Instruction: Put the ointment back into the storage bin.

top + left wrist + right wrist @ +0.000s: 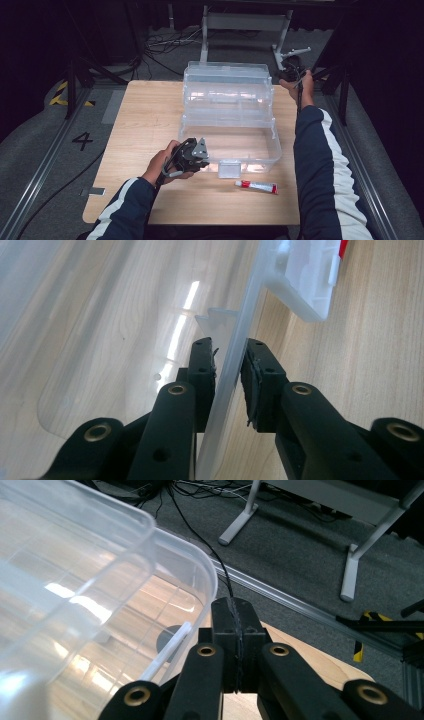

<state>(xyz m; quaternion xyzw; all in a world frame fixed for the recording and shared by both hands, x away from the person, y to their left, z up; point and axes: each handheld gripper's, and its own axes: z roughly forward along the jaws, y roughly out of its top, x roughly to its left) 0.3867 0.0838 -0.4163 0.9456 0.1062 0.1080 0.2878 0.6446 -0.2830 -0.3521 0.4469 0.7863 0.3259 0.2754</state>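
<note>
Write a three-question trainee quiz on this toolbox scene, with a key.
1. True or false: the left gripper has its jaws on either side of the front wall of the clear plastic box.
2. The red and white tube lies: A) inside the box; B) on the table in front of the box; C) in the right gripper.
3. How do the right gripper's jaws stand, and is anything between them?

Key
1. True; the thin clear wall runs up between the two pads.
2. B; it rests on the wooden table, near the box's white latch.
3. Shut, pad against pad, with nothing between them, beside the box's far right corner.
</note>
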